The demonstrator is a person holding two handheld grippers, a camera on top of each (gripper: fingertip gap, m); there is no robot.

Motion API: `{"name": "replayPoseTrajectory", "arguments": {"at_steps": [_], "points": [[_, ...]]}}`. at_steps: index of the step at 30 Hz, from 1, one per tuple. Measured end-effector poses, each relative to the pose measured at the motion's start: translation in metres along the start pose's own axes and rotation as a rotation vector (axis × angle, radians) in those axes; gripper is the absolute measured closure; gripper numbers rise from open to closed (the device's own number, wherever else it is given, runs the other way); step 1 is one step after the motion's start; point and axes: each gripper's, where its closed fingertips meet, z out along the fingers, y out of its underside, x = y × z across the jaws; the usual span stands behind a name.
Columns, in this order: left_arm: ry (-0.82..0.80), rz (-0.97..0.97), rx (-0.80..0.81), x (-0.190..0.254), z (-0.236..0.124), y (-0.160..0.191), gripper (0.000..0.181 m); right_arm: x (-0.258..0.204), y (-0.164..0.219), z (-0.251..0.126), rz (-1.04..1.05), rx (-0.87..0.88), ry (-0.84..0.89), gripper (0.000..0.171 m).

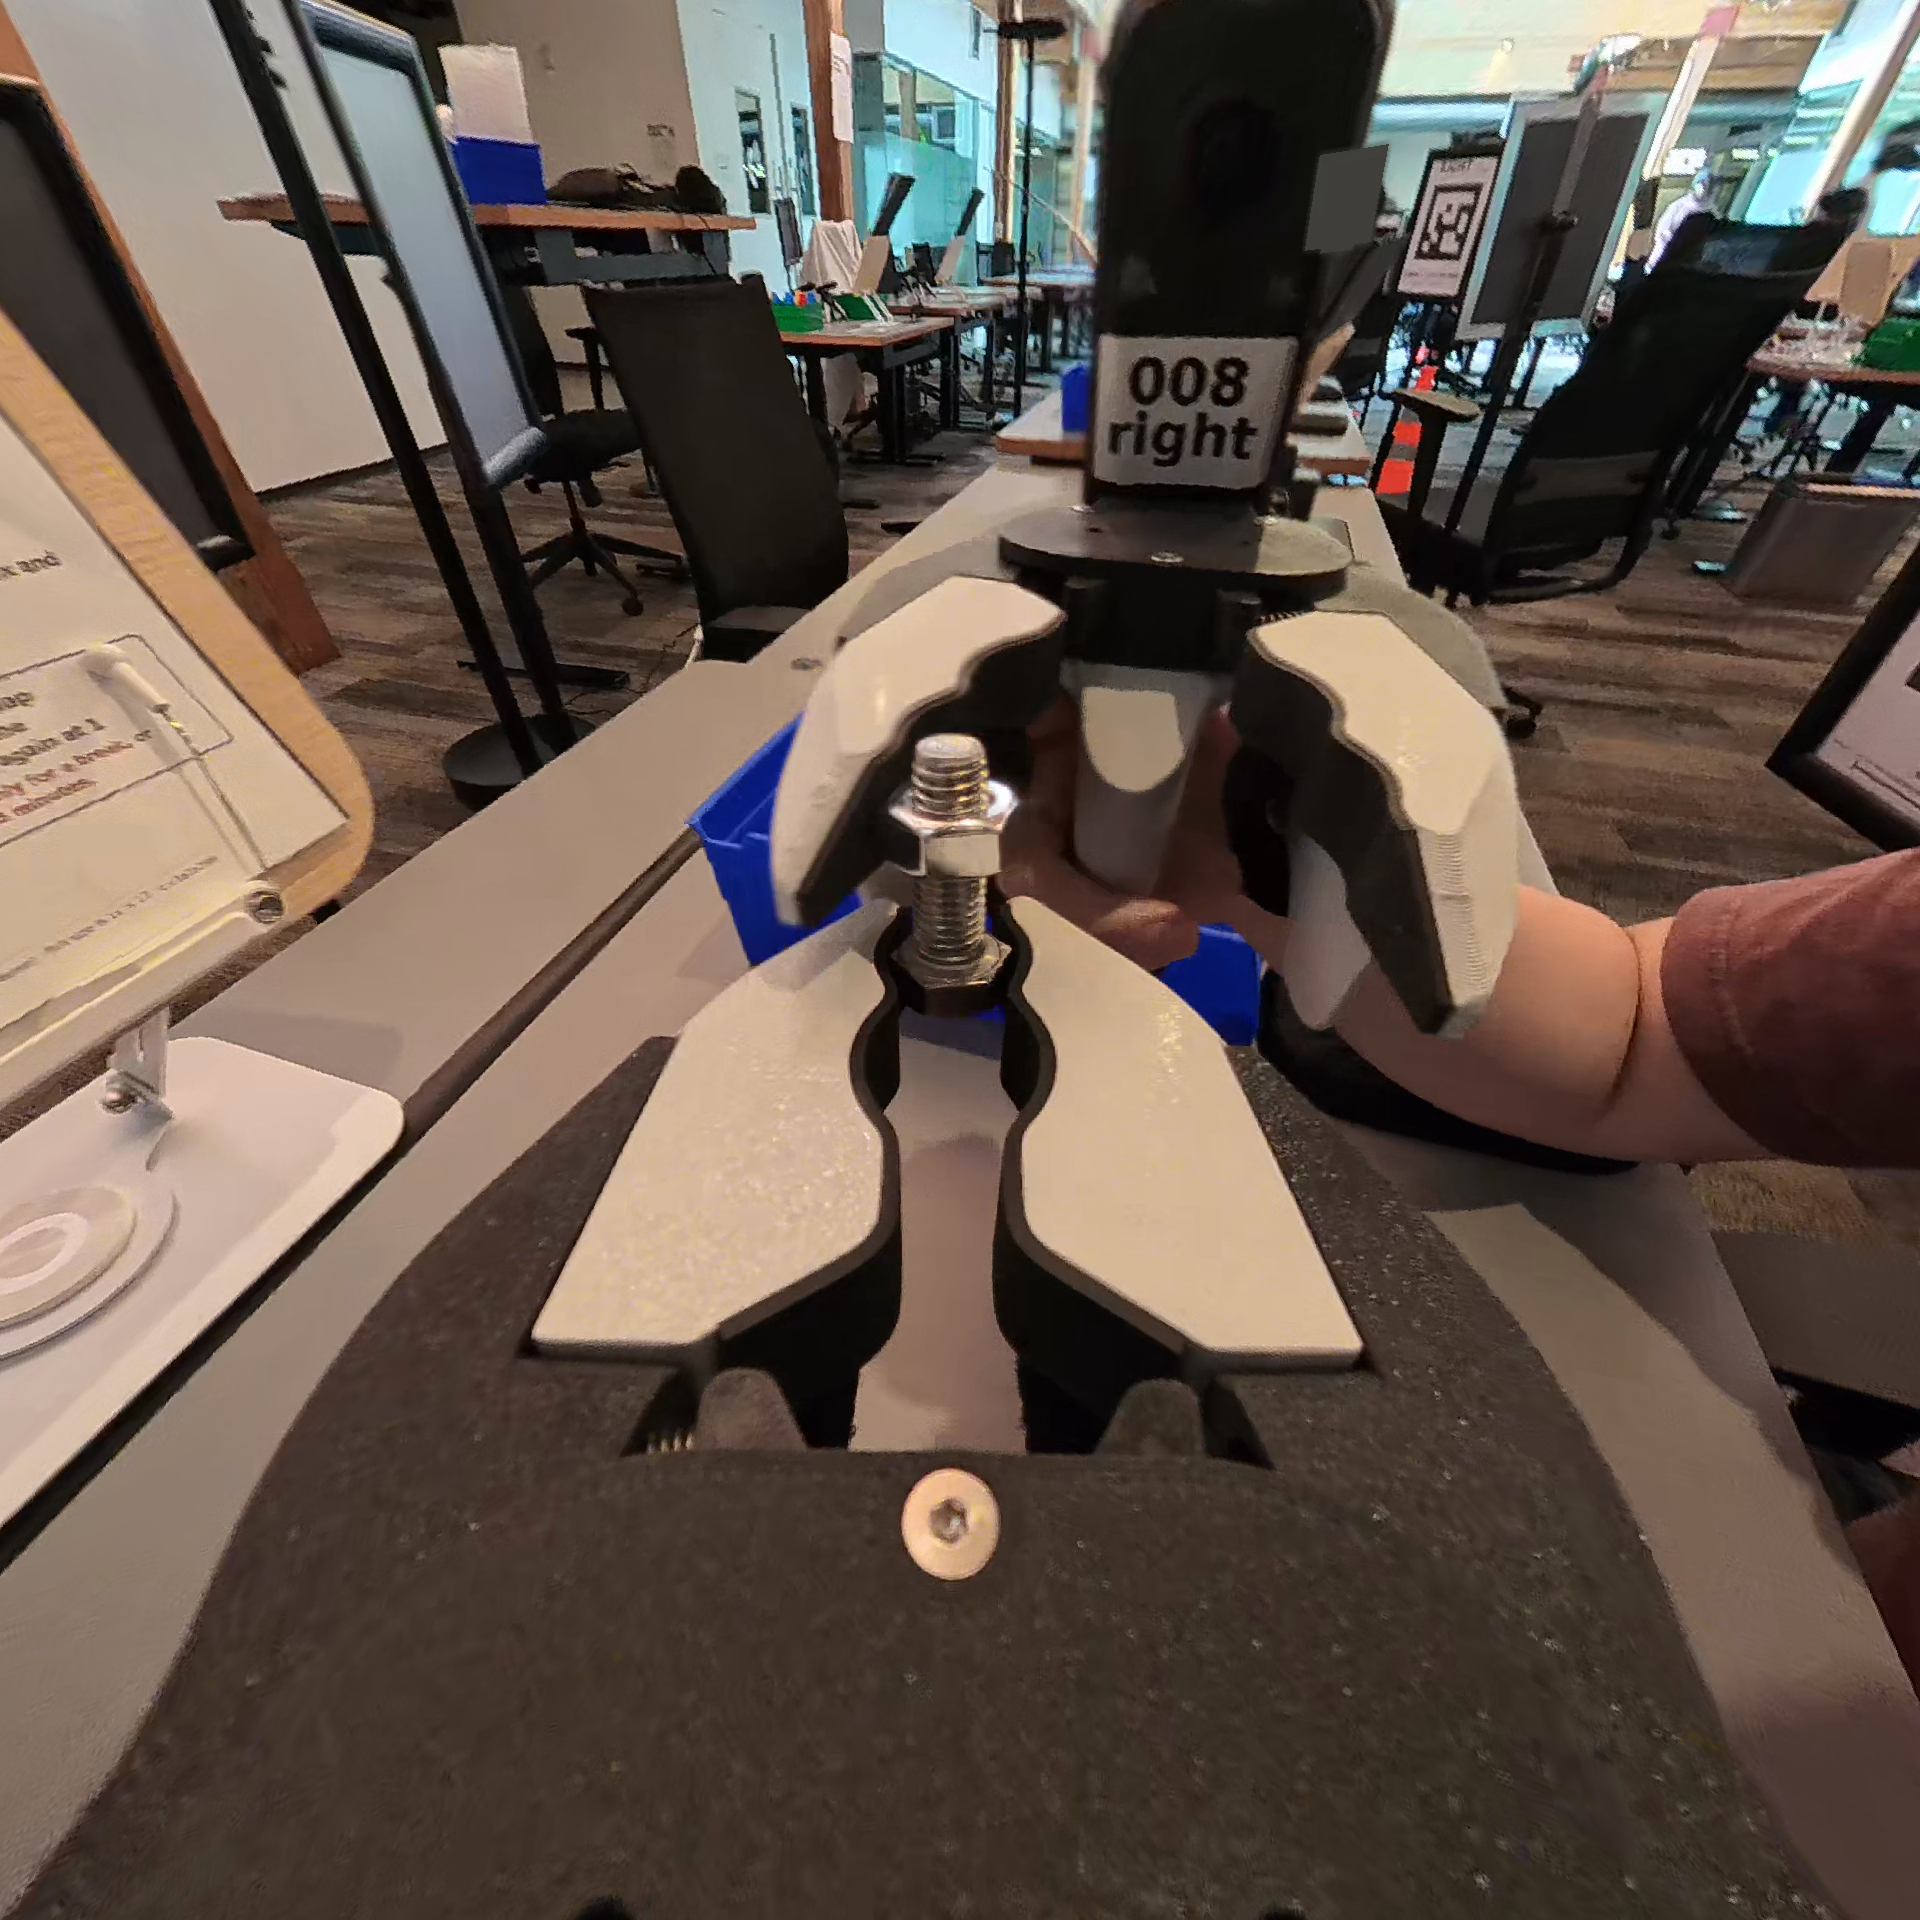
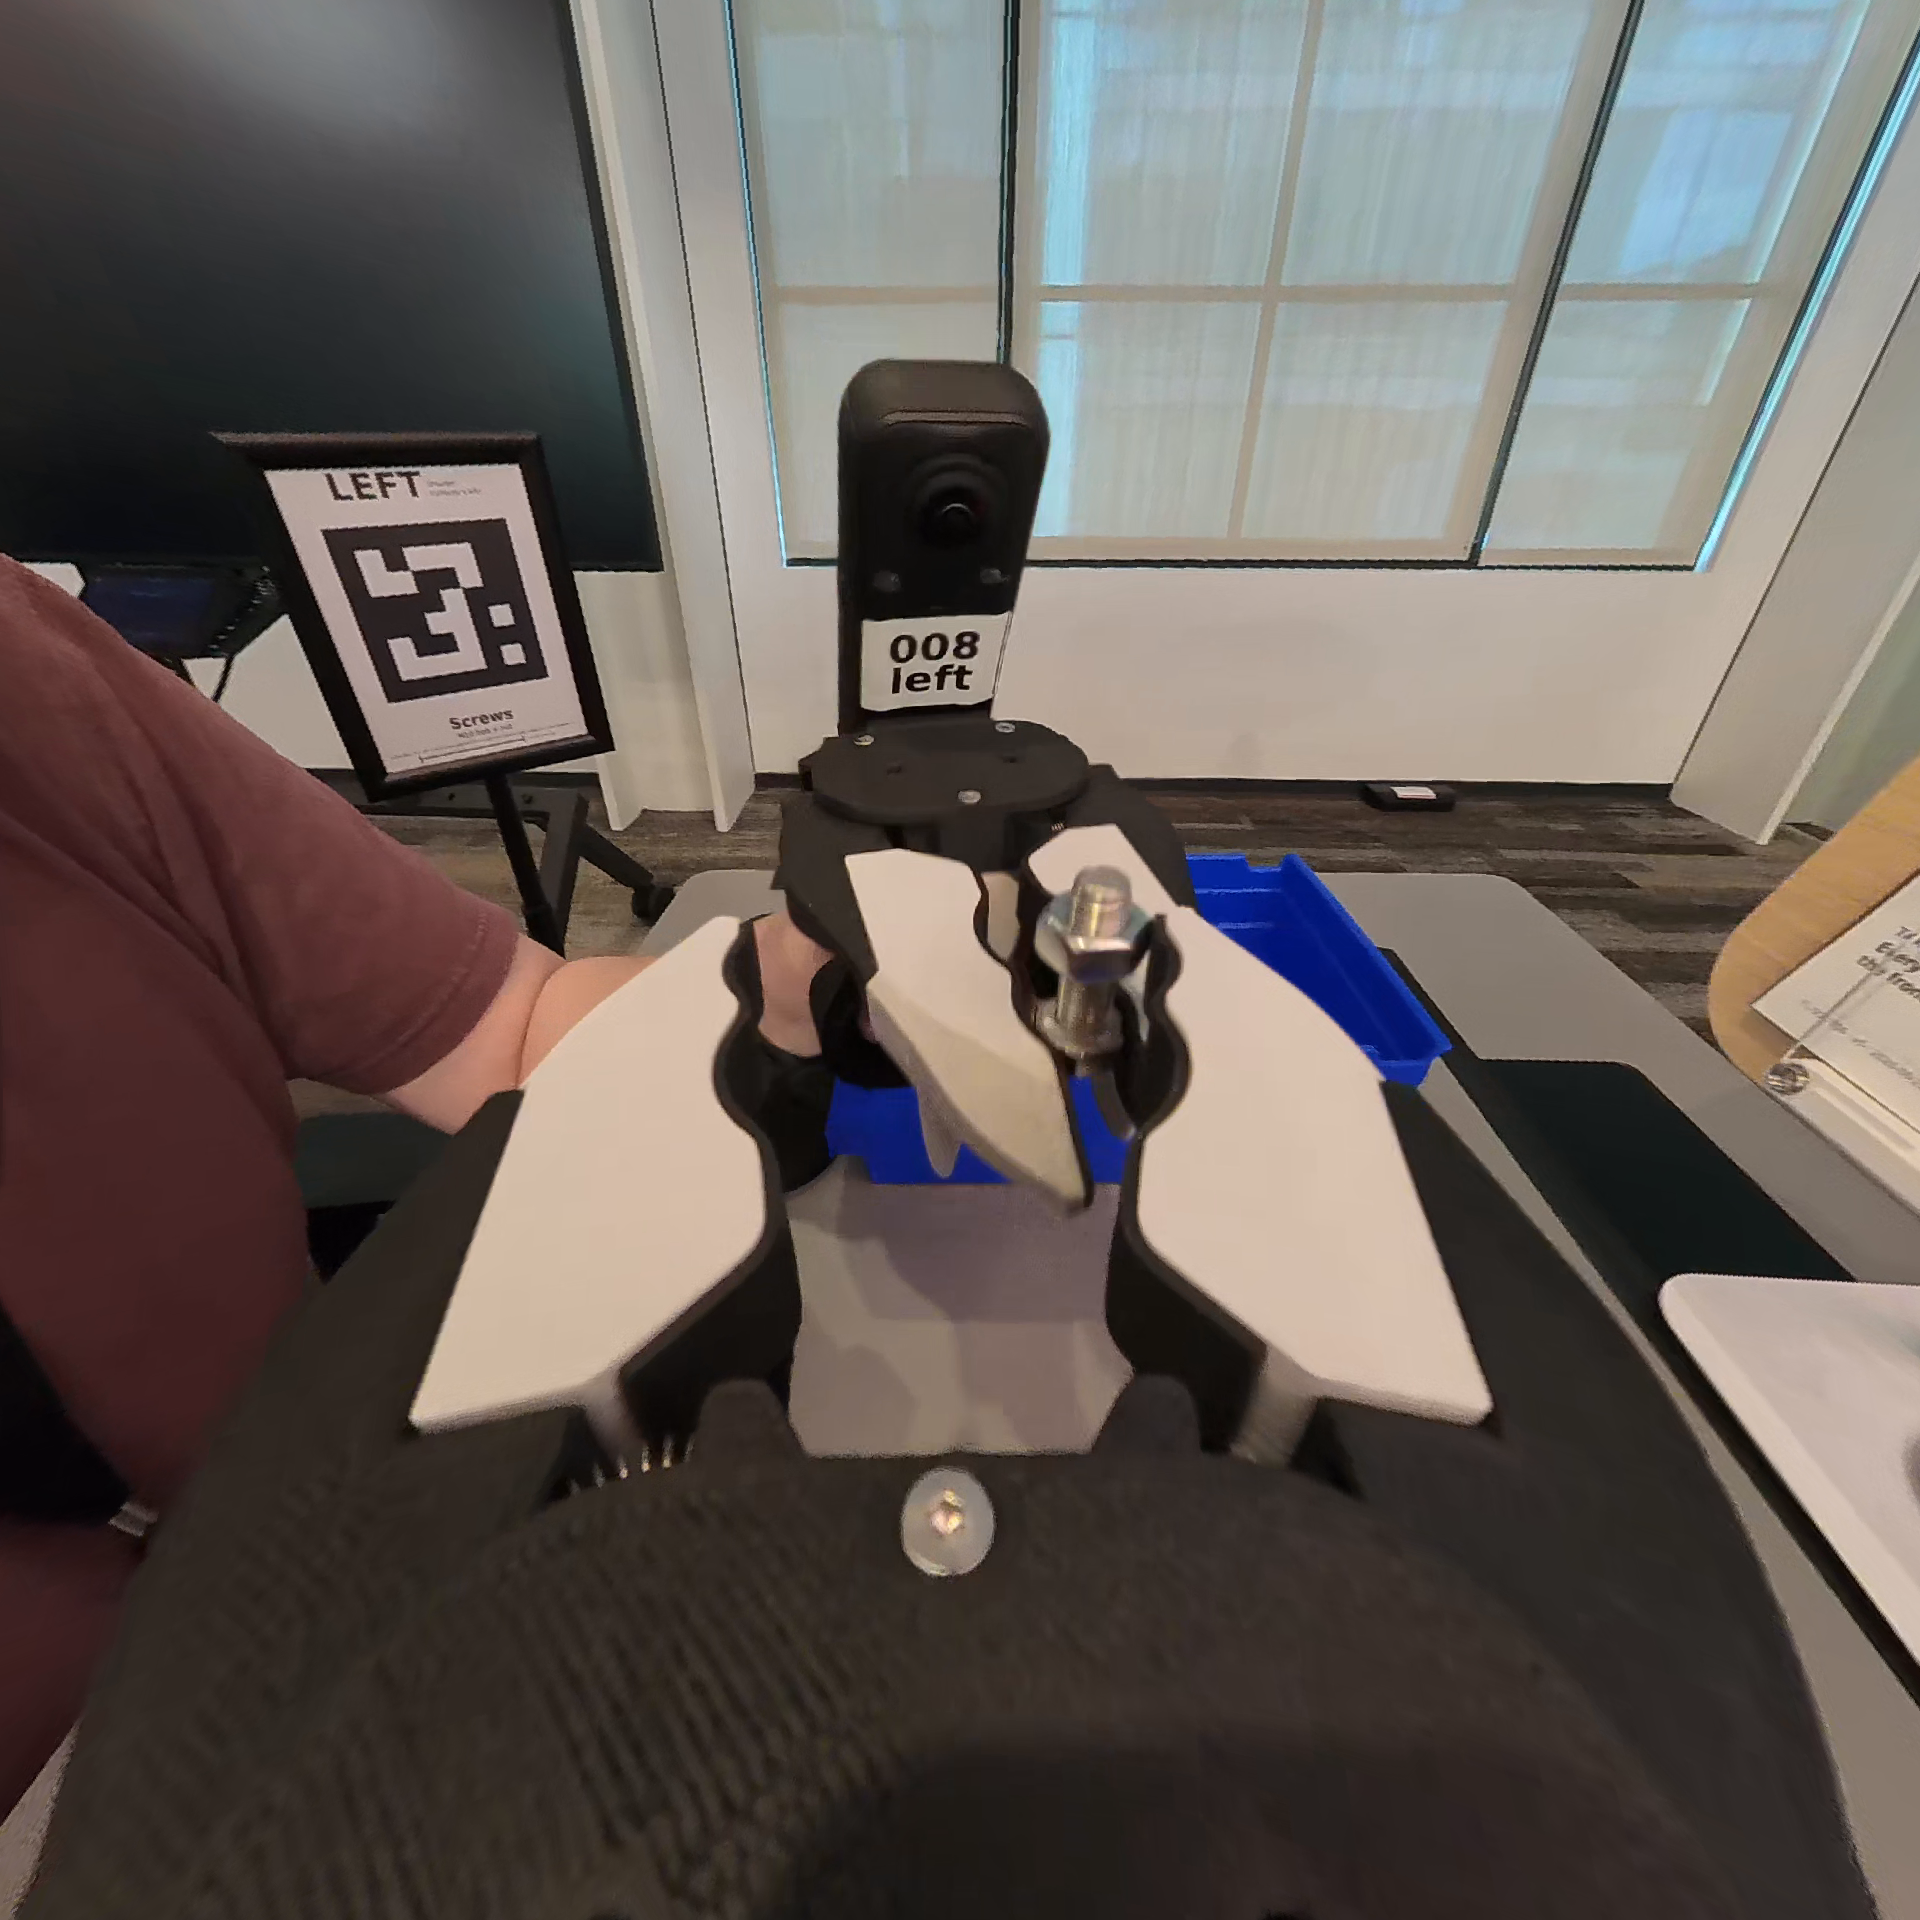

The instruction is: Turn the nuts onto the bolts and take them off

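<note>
A silver bolt (image 1: 948, 914) stands upright with a silver hex nut (image 1: 951, 828) threaded near its top. My left gripper (image 1: 951, 935) is shut on the bolt's head end, holding it above the grey table (image 1: 499, 997). My right gripper (image 1: 1132, 935) faces it from the far side and is wide open. One of its fingers (image 1: 883, 748) lies against the nut's side, and the other stands well clear. In the right wrist view the nut (image 2: 1096, 935) and bolt (image 2: 1081, 1013) sit beside my right gripper's (image 2: 945, 956) right finger (image 2: 1278, 1143), held by the left gripper (image 2: 1091, 1122).
A blue bin (image 1: 748, 862) sits on the table under the bolt; it also shows in the right wrist view (image 2: 1320, 956). A document stand (image 1: 104, 779) on a white base (image 1: 260, 1164) is at the left. A person's forearm (image 1: 1558, 1039) reaches in from the right. A framed marker sign (image 2: 436, 613) stands behind. Tip to tip, the grippers are about 5 cm apart.
</note>
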Motion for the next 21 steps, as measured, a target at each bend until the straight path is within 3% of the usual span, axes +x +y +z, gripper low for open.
{"name": "replayPoseTrajectory", "arguments": {"at_steps": [5, 10, 14, 18, 19, 21], "points": [[-0.078, 0.005, 0.016, -0.016, -0.016, -0.008, 0.167, 0.001, -0.009, -0.010, -0.024, 0.018, 0.018, 0.104], [0.010, -0.005, 0.032, 0.003, -0.010, -0.012, 0.167, 0.003, -0.005, -0.001, 0.027, 0.039, 0.016, 0.094], [-0.018, 0.060, -0.019, 0.007, -0.001, -0.004, 0.167, -0.008, -0.004, 0.007, 0.031, 0.032, -0.037, 0.089], [-0.064, 0.032, 0.008, -0.006, -0.011, -0.010, 0.167, -0.007, -0.009, -0.004, -0.012, 0.025, -0.021, 0.097], [-0.069, 0.021, 0.020, -0.009, -0.015, -0.012, 0.167, -0.008, -0.010, -0.008, -0.015, 0.021, -0.029, 0.107], [-0.069, 0.010, 0.027, -0.011, -0.020, -0.014, 0.167, -0.003, -0.014, -0.012, -0.015, 0.040, -0.005, 0.105]]}}
